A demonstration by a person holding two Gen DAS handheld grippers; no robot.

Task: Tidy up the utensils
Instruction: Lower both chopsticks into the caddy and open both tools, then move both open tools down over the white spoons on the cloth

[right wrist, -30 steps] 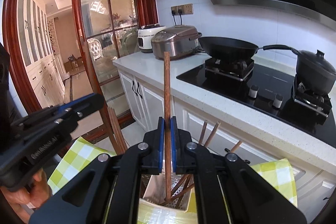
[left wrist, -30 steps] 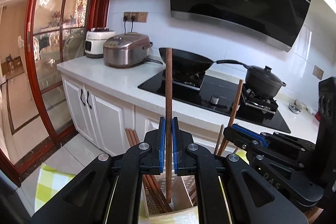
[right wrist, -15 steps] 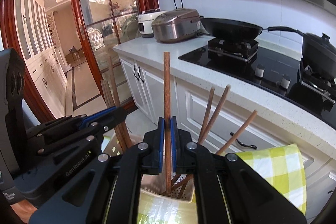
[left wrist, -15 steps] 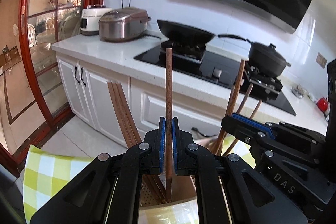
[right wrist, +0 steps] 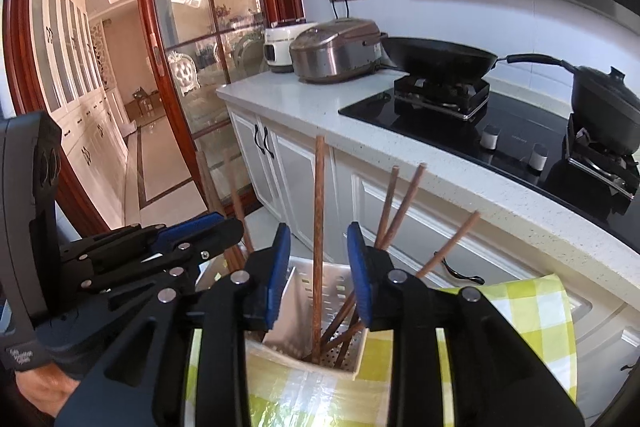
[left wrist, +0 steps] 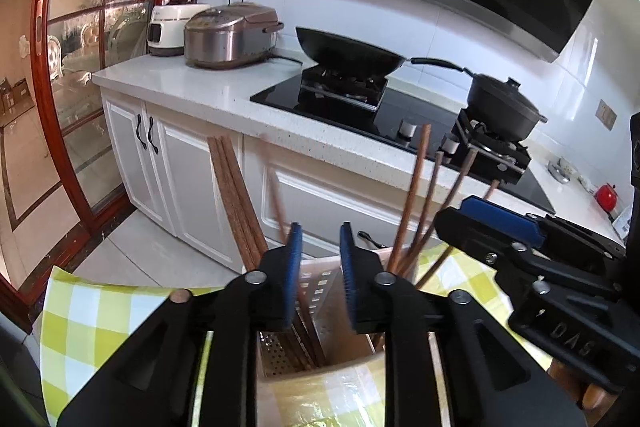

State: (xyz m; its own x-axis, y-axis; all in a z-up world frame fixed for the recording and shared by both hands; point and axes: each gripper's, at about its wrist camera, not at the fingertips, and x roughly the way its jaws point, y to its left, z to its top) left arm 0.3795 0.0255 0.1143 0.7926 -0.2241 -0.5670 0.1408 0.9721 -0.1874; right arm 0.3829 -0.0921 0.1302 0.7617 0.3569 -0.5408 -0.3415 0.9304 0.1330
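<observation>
1. Chopsticks [right wrist: 319,227]: dark brown wood, matt.
2. Utensil holder [right wrist: 340,283]: perforated metal inner wall, pale smooth outer shell.
3. Cloth [left wrist: 92,311] beneath holder: yellow-white checked fabric.
4. Finger pads [left wrist: 294,259]: blue, ribbed.

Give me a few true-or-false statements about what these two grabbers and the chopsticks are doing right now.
1. The right gripper clamps a chopstick tightly. False: its jaws have just been opening, and the upright chopstick stands free between them.
2. The left gripper is open. True.
3. The chopsticks stand in a perforated holder. True.
4. The holder sits on the stove. False: it sits on a yellow checked cloth.
5. A wok is on a burner. True.
</observation>
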